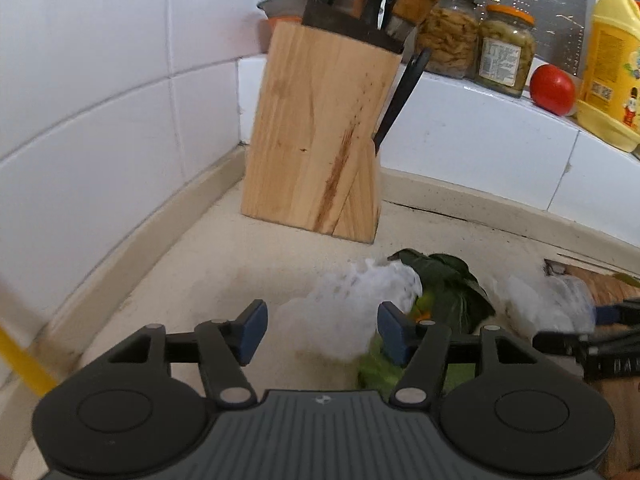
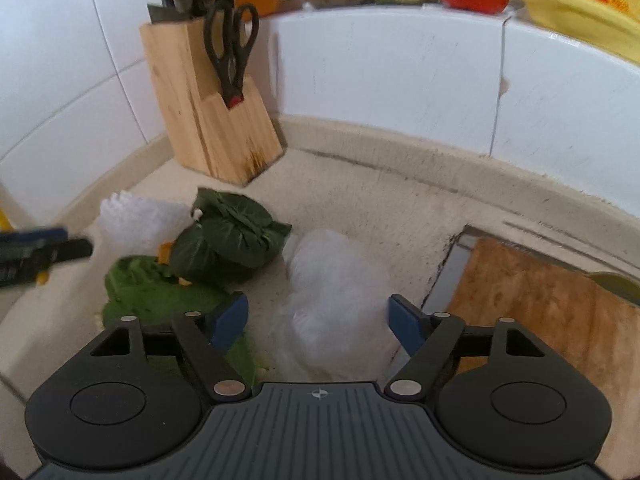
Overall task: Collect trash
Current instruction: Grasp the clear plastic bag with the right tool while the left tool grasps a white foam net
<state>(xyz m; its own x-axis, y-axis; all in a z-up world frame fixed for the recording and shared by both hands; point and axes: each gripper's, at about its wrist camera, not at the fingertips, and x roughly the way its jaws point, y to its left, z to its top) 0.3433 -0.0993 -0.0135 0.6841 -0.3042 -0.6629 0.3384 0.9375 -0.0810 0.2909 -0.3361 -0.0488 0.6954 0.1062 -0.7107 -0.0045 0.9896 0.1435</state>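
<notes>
Trash lies on the beige counter: a crumpled white plastic piece (image 1: 352, 300), dark green vegetable leaves (image 1: 452, 284) with orange bits, and a second clear plastic bag (image 1: 544, 304). My left gripper (image 1: 324, 330) is open just above the first white piece, which sits between its blue pads without being pressed. In the right wrist view my right gripper (image 2: 318, 322) stands open over the clear plastic bag (image 2: 332, 280), its pads on either side and apart from it. The leaves (image 2: 228, 236) and the other white piece (image 2: 140, 220) lie to its left, beside the left gripper's fingers (image 2: 40, 248).
A wooden knife block (image 1: 316, 136) with knives and scissors (image 2: 232, 48) stands in the tiled corner. Two jars (image 1: 504, 52), a tomato (image 1: 552, 88) and a yellow bottle (image 1: 612, 68) sit on the white ledge. A wooden cutting board (image 2: 540, 308) lies at right.
</notes>
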